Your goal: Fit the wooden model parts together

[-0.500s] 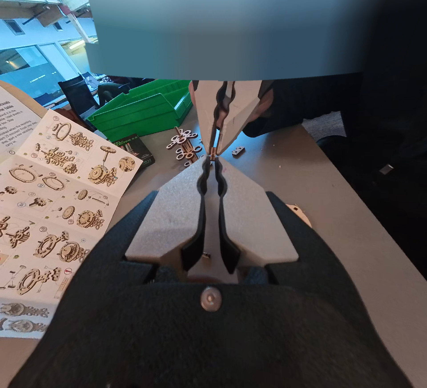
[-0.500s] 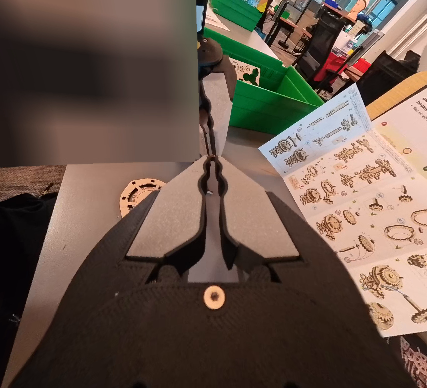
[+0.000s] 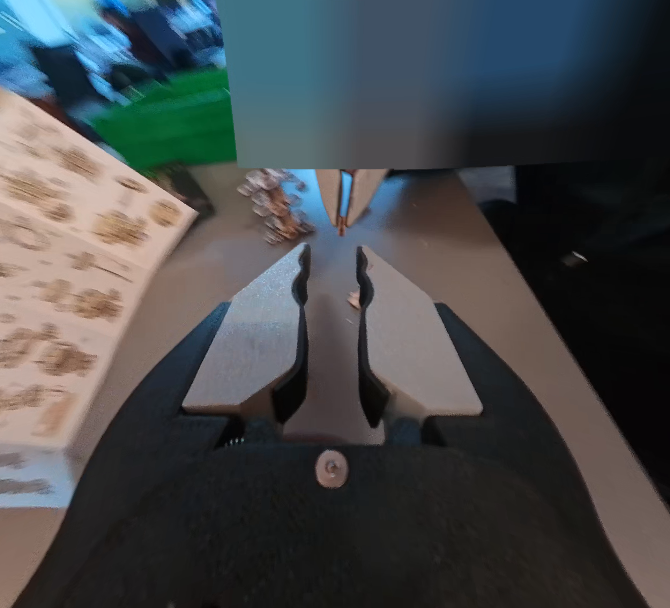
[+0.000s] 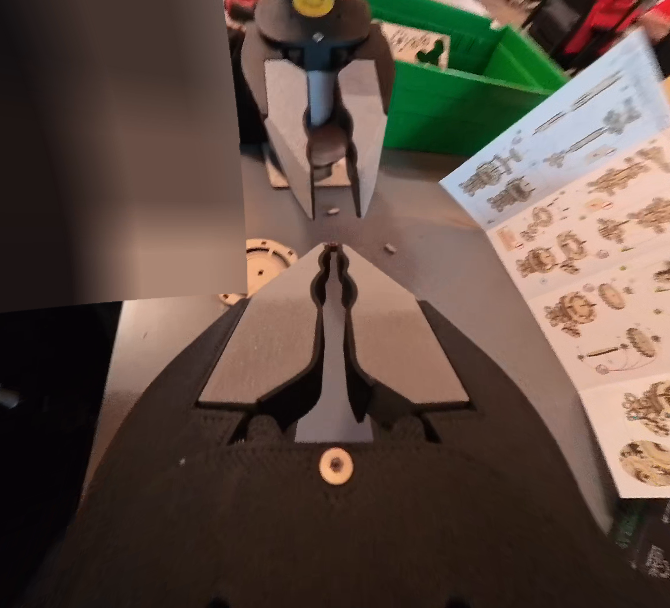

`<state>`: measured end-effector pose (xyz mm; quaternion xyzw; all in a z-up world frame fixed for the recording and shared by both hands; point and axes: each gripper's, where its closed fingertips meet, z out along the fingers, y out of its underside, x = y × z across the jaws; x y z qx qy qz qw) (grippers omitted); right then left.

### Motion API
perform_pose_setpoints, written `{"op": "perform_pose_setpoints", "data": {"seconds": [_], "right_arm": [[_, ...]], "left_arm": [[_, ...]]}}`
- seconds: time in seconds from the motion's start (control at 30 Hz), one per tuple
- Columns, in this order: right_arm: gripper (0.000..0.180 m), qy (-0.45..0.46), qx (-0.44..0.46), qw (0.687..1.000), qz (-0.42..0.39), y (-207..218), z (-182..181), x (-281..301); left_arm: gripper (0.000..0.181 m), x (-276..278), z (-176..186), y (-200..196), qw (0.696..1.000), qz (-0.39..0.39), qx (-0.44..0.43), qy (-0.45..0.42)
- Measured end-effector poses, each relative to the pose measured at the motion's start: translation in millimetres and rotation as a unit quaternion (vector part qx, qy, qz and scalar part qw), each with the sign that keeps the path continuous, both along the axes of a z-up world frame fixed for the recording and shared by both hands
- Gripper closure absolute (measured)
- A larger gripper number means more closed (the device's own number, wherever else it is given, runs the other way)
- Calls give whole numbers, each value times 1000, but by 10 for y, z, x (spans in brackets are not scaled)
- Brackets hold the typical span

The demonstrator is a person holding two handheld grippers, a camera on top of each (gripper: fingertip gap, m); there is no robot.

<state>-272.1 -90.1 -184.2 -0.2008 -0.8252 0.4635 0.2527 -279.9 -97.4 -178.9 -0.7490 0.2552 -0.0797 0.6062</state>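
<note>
Grippers: two hand-held tools face each other tip to tip above a grey table [image 3: 417,228], a small gap between their tips.
Left gripper [image 3: 333,250]: released; its grey fingers [image 3: 261,329] stand apart with bare table showing in the channel between them, and nothing is gripped. In the right wrist view the same tool [image 4: 337,215] hangs from the upper centre of the frame, tips pointing down and spread.
Right gripper [image 4: 333,246]: clenched on a small wooden part [image 4: 333,245], a dark brown sliver pinched at the very tips. In the left wrist view this tool [image 3: 342,228] comes in just under the blurred patch at upper centre, and the wooden sliver [image 3: 342,229] pokes out below its closed tips.
Loose wooden pieces: a heap of flower-shaped cut-outs [image 3: 279,206] lies on the table left of the right gripper's tips in the left wrist view; a scrap of wood [image 3: 353,300] rests on the table by the inner edge of the left gripper's right-hand finger.
Round wooden disc [image 4: 268,260]: flat on the table at left centre of the right wrist view, partly covered by the blurred patch.
Tiny bits: two small pieces [image 4: 389,248] lie on the table between and beside the two sets of tips.
Instruction sheet [image 4: 580,264]: spread open along the right side of the right wrist view, and along the left side of the left wrist view [image 3: 65,264], where it is smeared by motion.
Green bin [image 4: 453,97]: upper right of the right wrist view, behind the sheet.
</note>
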Motion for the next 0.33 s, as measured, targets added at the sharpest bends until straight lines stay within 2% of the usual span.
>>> {"op": "perform_pose_setpoints", "data": {"seconds": [0.1,0.23,0.33], "right_arm": [[180,-57,32,997,41,-14,-189,126],[180,-135,79,984,89,-53,-416,243],[180,-132,133,973,132,-97,-549,335]], "left_arm": [[157,125,-240,-89,996,-42,-83,6],[150,207,-501,-161,987,-65,-146,27],[139,214,-648,-209,979,-68,-187,40]]}}
